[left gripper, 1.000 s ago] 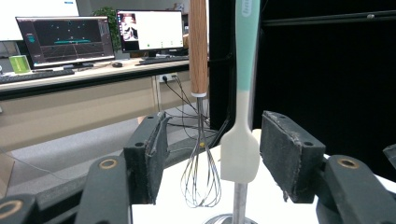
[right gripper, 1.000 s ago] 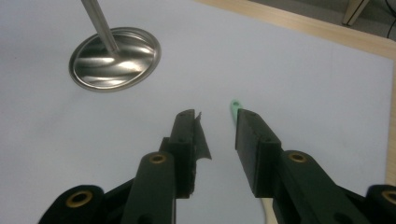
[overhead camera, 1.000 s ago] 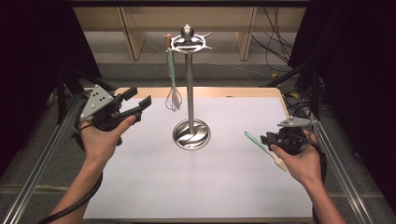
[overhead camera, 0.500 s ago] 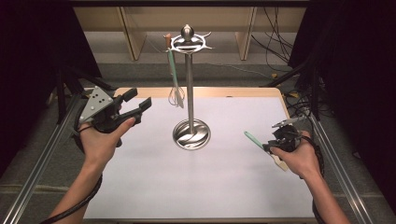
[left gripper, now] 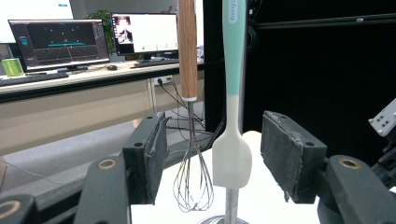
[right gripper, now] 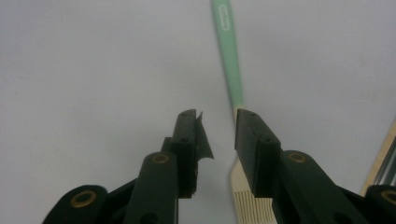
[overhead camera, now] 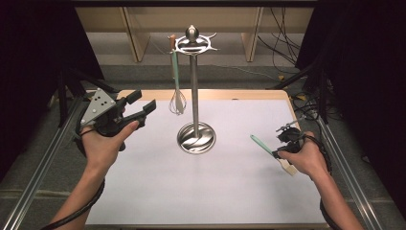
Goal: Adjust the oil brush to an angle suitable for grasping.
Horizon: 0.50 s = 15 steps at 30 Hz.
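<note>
A steel stand [overhead camera: 194,96] with top hooks rises from the middle of the white mat [overhead camera: 191,191]. A whisk [overhead camera: 177,101] and a teal-handled spatula [overhead camera: 174,67] hang on its left side. My left gripper [overhead camera: 143,99] is held up left of them, open; past its jaws hang the whisk [left gripper: 194,182] and spatula [left gripper: 232,158]. A green-handled utensil [overhead camera: 261,143] with a cream head lies at the mat's right. My right gripper [overhead camera: 280,149] points down over it, jaws just closing, still open [right gripper: 217,116]. The utensil [right gripper: 229,56] runs under the right-hand jaw, untouched by the pads.
Metal rails [overhead camera: 43,167] run along both sides of the table. Cables [overhead camera: 287,43] lie on the floor behind at the right. A desk with monitors [left gripper: 60,42] stands far behind the stand in the left gripper view.
My right gripper has sunk toward the mat and come down over the green-handled utensil. The left hand has stayed put.
</note>
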Each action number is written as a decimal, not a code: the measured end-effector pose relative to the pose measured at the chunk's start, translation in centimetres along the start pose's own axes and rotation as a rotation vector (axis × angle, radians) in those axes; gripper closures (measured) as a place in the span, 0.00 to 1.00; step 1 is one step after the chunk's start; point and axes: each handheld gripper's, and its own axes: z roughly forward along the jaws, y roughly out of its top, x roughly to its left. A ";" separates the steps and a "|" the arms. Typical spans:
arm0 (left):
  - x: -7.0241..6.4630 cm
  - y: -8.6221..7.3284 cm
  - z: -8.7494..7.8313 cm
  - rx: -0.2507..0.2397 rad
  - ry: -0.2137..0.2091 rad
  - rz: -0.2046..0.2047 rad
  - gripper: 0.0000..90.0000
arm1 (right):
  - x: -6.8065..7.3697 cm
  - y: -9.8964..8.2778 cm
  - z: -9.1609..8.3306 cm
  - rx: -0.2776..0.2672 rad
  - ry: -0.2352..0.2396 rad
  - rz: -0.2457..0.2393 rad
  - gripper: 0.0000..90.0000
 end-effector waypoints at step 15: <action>-0.1 -0.1 -0.3 0.012 0.012 -0.019 0.45 | -1.1 0.5 3.3 0.133 -0.043 -0.046 0.79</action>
